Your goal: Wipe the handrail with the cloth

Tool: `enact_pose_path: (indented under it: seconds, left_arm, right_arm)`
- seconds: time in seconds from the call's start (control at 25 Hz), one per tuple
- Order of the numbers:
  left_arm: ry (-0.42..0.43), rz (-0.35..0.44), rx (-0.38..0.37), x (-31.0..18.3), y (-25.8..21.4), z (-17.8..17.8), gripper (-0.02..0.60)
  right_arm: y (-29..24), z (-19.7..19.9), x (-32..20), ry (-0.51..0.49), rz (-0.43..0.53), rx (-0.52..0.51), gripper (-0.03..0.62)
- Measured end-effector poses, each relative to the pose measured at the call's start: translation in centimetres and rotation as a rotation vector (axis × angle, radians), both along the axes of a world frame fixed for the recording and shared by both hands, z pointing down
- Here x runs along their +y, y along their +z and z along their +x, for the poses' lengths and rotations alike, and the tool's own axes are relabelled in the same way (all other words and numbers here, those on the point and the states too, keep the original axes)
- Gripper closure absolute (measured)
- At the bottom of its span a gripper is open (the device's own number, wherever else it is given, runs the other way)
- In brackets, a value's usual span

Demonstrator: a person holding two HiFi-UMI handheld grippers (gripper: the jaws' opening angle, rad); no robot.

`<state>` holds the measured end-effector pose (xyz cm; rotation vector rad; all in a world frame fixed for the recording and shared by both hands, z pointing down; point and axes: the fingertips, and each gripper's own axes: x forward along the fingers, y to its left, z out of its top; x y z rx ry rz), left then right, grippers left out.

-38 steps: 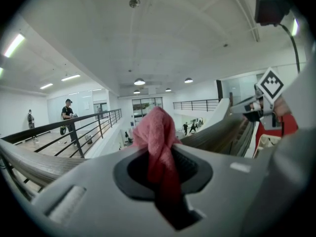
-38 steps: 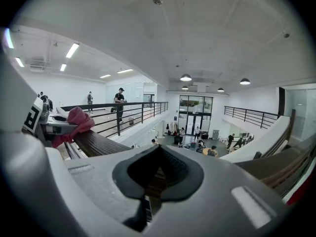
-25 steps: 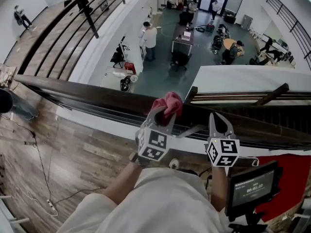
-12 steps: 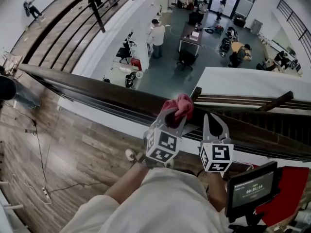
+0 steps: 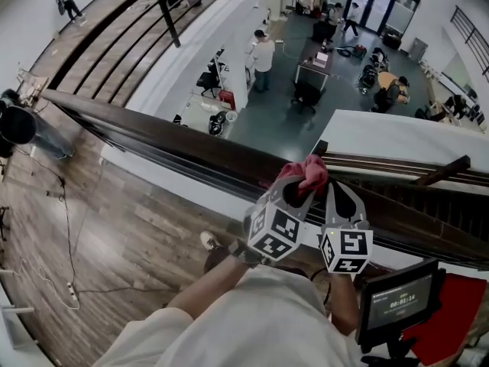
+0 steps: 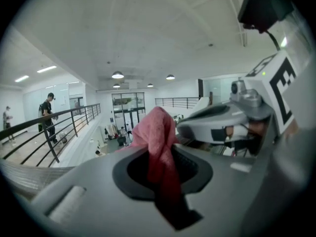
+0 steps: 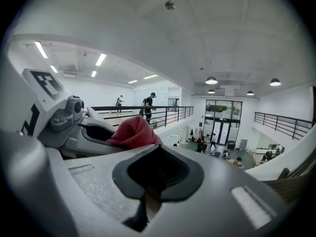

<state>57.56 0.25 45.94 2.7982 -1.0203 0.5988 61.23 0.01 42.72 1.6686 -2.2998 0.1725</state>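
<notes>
Pinched as a crumpled pink-red cloth in the closed jaws of the left gripper, just off the head view's centre toward 3 o'clock. Bulges out past the jaw tips toward 12 o'clock and lies over the top of the dark wooden handrail. Seen along the left gripper in its own view, fills the slot between the jaws as a cloth fold standing up beyond them.

Close beside, at 4 o'clock of the cloth: the right gripper, jaws drawn together on nothing (only a thin slit between them in its own view), tips over the same rail. From the right gripper, shows the cloth at 10 o'clock, just beside its jaws and not between them.

Beyond the rail at 12 o'clock, far below: an open hall with desks and several people. On the near side, at 8 o'clock, a wood plank floor with a thin cable. At 5 o'clock, a small dark screen.
</notes>
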Motion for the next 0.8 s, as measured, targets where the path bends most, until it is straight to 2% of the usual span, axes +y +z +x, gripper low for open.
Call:
enact_pose_path:
  seconds: [0.16,0.36,0.52,0.8]
  left_arm:
    - [0.014,0.04,-0.047,-0.2,-0.4,0.7,0.502]
    - [0.033,0.065,-0.093,-0.5,-0.1,0.2,0.502]
    - [0.037,0.063,-0.085,-1.2,-0.2,-1.3,0.502]
    - [0.048,0.042,-0.066,-1.6,-0.1,-4.3,0.502]
  right_arm:
    - [-0.1,-0.9,-0.3,-0.039,-0.03,-0.016,0.591]
    - [-0.1,-1.9,-0.8,-0.012,-0.035,-0.008,0.591]
    - [-0.3,-3.3,-1.3,-0.014,-0.024,0.009,0.591]
    - [0.1,-6.0,-1.3,-0.003,-0.04,-0.044,0.591]
